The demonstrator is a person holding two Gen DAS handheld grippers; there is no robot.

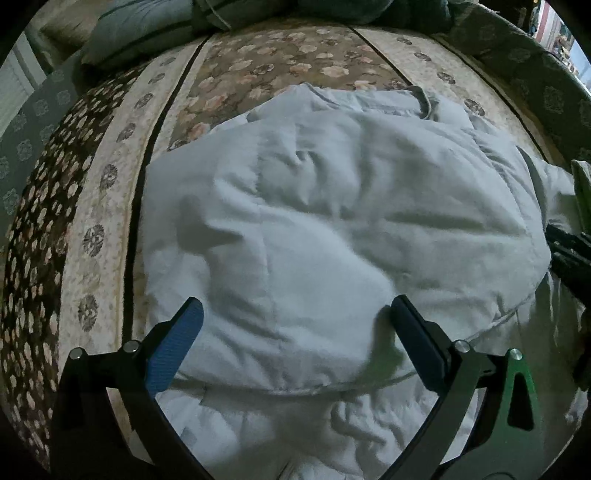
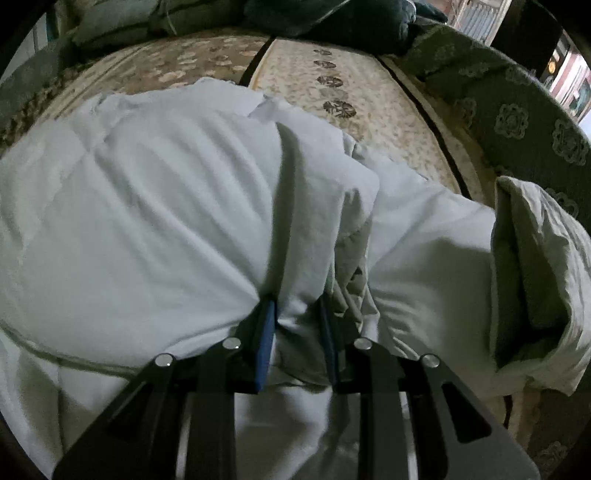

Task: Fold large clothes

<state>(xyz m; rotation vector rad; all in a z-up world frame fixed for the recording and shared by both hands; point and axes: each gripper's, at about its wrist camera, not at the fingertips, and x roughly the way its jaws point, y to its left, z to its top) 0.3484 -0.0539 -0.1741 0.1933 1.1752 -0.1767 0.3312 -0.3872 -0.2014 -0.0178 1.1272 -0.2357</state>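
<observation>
Below me, the pale garment (image 1: 332, 229) lay rumpled across the bed (image 1: 280, 62), over its floral cover, with one layer already doubled over another so that a curved hem ran across the near side. My left claw (image 1: 295, 332) hung over that near edge with its blue pads (image 1: 173, 347) spread wide and nothing caught between them; the cloth passed underneath without my gripping it. My right claw (image 2: 297, 332) was nearly closed, and a thick bunch of the same garment (image 2: 147, 206) was pinched between its two pads, the fabric pulling into creases that ran away from the grip. Off to the right of that claw lay a folded grey-green piece of cloth (image 2: 546, 273), just beside the garment. Pillows (image 1: 140, 29) were piled at the far end of the bed.
</observation>
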